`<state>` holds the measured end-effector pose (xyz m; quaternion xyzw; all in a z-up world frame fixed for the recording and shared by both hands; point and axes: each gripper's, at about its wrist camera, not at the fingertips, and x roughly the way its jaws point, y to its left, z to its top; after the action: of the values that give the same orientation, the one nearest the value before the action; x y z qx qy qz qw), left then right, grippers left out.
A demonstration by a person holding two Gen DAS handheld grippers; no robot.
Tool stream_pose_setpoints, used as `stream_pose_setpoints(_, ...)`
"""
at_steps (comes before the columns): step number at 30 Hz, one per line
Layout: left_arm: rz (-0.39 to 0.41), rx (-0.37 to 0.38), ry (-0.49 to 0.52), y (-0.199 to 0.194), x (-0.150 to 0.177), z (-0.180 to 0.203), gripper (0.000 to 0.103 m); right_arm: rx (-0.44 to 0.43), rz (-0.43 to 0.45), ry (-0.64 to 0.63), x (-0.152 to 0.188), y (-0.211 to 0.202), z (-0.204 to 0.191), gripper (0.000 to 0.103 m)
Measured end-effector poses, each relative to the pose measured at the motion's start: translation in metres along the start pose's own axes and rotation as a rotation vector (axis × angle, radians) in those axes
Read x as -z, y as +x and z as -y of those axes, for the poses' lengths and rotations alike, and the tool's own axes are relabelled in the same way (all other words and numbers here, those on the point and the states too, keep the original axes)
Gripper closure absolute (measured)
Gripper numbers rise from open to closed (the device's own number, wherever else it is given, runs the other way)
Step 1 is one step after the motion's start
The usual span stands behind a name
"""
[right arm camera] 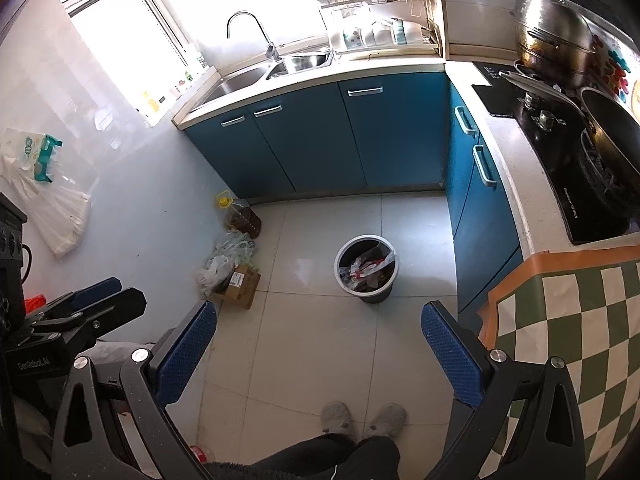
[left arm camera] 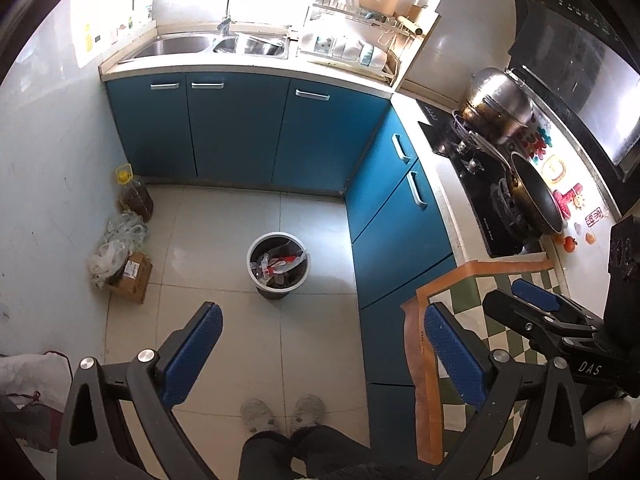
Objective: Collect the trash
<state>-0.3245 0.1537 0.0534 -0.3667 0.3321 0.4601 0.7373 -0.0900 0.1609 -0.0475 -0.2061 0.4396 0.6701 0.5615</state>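
On the pale tiled floor of a small kitchen, we stand with both grippers held high and looking down. Our left gripper has its blue-padded fingers spread wide with nothing between them, and our right gripper is spread the same way, also holding nothing. From the left wrist view the right gripper shows at the right edge, above the green-and-white checkered cloth with an orange border that covers the near counter.

Ahead of us, in the middle of the floor, stands the round grey waste bin with a white rim; it is upright and holds crumpled wrappers and plastic, some with red and white print. It sits well apart from both grippers and just off the corner of the blue cabinet doors.

Against the left wall lie a small brown cardboard box, crumpled clear and white plastic bags touching it, and behind them a large amber plastic jug with a yellow cap. On the right counter a black gas hob carries a black frying pan and a steel lidded pot. A steel double sink with a curved tap sits under the window, beside a rack of white dishes. Our grey slippers show at the bottom.
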Motion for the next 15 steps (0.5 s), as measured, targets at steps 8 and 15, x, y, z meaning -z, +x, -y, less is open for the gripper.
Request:
stream_pose_setpoints(8,0.006,0.005,-0.015,-0.0061,0.0028,-0.0074,0.0,-0.007,-0.01,-0.001,0.0025,-0.0016,-0.0047,0.0)
stream_pose_setpoints(15,0.005,0.005,-0.012,-0.0069,0.0027,-0.0091,0.0,-0.008,-0.013,-0.011,0.0045,-0.0044,-0.0082,0.0)
